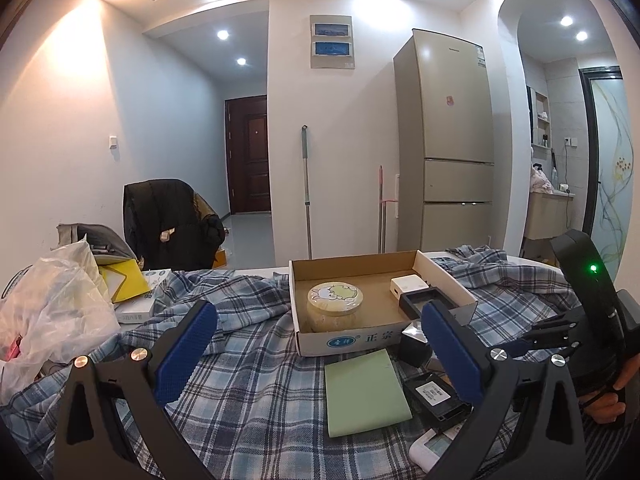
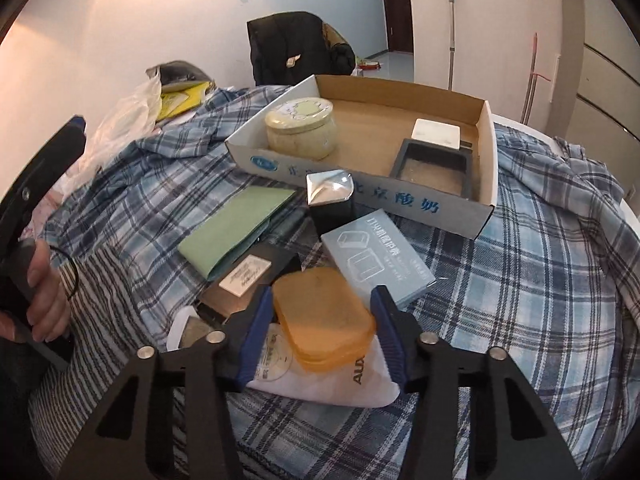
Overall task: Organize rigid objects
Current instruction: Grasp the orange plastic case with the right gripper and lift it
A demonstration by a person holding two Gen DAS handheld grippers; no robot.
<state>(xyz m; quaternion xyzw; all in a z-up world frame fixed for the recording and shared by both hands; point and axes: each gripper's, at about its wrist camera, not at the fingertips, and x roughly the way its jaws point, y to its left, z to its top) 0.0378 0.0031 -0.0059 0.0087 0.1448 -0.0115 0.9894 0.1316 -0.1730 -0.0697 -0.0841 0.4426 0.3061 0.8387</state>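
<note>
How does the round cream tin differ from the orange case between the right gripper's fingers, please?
The round cream tin stands inside the cardboard box; the orange case lies outside it on a white pouch. The tin is circular, tall and opaque; the case is flat, rounded-square and translucent. The tin stands free, while the right gripper brackets the case. Both are rigid containers.

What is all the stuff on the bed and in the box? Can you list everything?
box: one, cardboard, on the plaid cloth
tin: one, cream, in the box
white block: one, in the box
tray: one, dark, in the box
green folder: one, before the box
blue carton: one, beside the folder
orange case: one, between the right gripper's pads
fridge: one, beige, by the wall
left gripper: open
right gripper: at the orange case
</note>
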